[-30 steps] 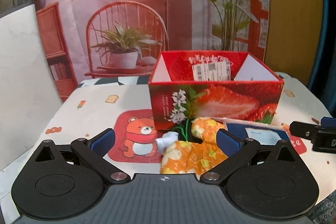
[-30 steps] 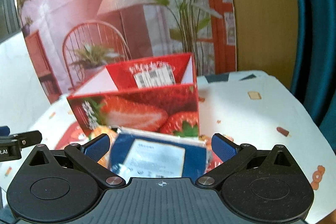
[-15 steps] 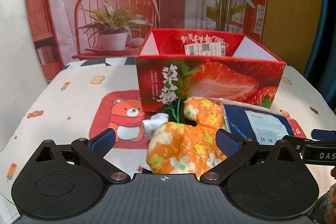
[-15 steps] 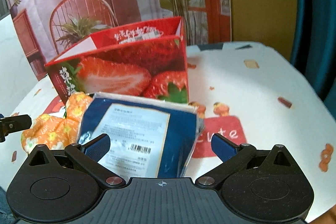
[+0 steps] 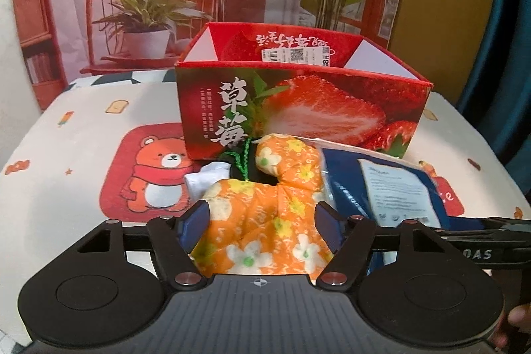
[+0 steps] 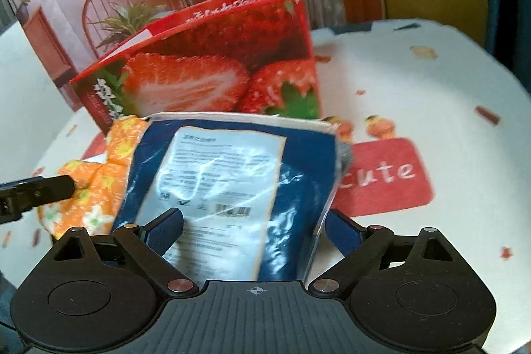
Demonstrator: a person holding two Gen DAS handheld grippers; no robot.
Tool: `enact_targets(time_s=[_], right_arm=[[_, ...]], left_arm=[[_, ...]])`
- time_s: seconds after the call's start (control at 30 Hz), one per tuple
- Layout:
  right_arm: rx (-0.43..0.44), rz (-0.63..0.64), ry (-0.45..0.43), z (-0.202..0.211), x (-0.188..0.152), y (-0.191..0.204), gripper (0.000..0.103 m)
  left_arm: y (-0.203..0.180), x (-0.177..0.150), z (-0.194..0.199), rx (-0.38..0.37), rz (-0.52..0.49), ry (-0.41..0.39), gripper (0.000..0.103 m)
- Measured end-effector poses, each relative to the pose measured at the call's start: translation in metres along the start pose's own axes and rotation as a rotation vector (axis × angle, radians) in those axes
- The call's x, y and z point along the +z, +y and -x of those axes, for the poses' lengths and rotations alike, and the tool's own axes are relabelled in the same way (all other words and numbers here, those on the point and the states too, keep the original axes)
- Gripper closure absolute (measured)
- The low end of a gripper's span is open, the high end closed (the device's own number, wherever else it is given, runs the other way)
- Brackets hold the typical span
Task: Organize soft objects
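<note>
Left wrist view: we have just been closing our left hand-held gripper (image 5: 260, 223) around the orange cushion (image 5: 265, 218), not yet pinched. Our right hand-held gripper (image 6: 254, 233), narrowing, straddles the blue packet (image 6: 239, 184). Both lie near the strawberry box (image 5: 298, 108), ready to lift in.

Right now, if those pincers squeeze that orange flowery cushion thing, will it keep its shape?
Probably not. The orange floral pouch looks stuffed and creased, bent in an L, so it should squash and sag. Its cloth looks grippy rather than slick. The left gripper straddles it, jaws just closing.
</note>
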State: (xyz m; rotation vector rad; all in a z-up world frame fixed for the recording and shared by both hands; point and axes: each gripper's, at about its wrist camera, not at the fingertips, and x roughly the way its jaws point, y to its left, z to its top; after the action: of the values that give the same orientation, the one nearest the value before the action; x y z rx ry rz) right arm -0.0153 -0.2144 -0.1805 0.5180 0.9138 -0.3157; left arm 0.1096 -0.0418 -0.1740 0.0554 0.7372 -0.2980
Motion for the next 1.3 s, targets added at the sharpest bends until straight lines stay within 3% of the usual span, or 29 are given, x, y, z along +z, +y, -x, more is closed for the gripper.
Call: enact_targets(time_s=[0.43,0.73,1.3], right_arm=[[0.082,0.090,-0.003,-0.020,0.016,0.041,0.016],[0.119,0.051,-0.022,-0.014,0.012,0.029,0.029],[0.120,0.024,-0.012,-0.007,0.004,0.025,0.030]], left_arm=[[0.002,-0.005,-0.012,-0.063,0.027,0.027,0.041],[0.010,-0.006,-0.011,-0.114,0.090,0.031,0.041],[0.012,-0.013,-0.017,-0.122,0.093,0.030,0.041]])
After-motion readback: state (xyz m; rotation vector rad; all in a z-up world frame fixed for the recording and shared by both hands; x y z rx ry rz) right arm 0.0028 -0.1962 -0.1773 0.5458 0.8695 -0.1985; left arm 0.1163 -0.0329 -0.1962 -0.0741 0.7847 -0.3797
